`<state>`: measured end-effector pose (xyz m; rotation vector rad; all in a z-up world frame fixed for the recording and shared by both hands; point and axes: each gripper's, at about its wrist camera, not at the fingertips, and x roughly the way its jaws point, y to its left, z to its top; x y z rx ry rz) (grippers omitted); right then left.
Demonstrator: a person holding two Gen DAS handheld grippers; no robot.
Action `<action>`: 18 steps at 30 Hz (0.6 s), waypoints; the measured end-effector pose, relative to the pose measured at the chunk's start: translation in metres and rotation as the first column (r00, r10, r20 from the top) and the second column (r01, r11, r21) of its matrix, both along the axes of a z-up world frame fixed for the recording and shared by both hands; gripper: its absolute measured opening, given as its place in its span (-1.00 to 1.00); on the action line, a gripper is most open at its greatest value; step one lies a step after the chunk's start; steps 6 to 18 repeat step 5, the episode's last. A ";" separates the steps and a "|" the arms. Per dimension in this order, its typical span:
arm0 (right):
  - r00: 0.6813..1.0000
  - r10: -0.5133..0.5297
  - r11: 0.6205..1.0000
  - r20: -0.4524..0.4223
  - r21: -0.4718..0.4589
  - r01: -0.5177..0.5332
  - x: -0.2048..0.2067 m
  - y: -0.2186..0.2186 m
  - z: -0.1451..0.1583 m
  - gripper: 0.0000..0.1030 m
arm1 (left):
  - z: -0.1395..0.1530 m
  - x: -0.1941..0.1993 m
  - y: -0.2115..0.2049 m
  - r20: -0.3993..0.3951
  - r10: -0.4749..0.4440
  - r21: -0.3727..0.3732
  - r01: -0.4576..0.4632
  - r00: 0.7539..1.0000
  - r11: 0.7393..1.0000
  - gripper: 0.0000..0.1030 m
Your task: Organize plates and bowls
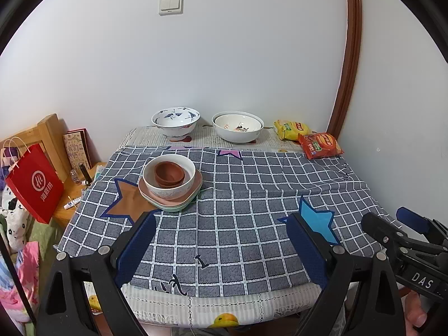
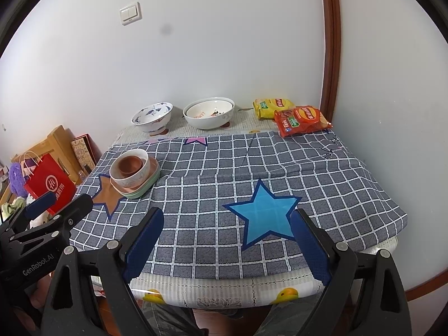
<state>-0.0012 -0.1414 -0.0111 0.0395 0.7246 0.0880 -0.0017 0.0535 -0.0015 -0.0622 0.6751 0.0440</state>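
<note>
Left wrist, brown bowls [image 1: 168,174] inside white bowl [image 1: 168,179]

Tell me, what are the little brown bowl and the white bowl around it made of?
The brown bowl looks like unglazed clay: dull, matte reddish-brown with no shine. The white bowl holding it seems glazed ceramic: smooth, slightly glossy, with a faint pattern outside. It could be melamine; looks alone can't settle it.

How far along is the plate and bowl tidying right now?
Done: brown bowls nest in a white bowl on stacked plates. In hand: nothing; left gripper and right gripper are open. Possibly left: the patterned bowl and the nested white bowls at the back.
</note>
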 end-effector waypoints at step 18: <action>1.000 -0.002 1.000 -0.005 -0.001 0.002 0.004 -0.001 -0.003 0.77 | -0.002 0.004 0.001 0.003 0.004 -0.006 -0.004 1.000 1.000 0.83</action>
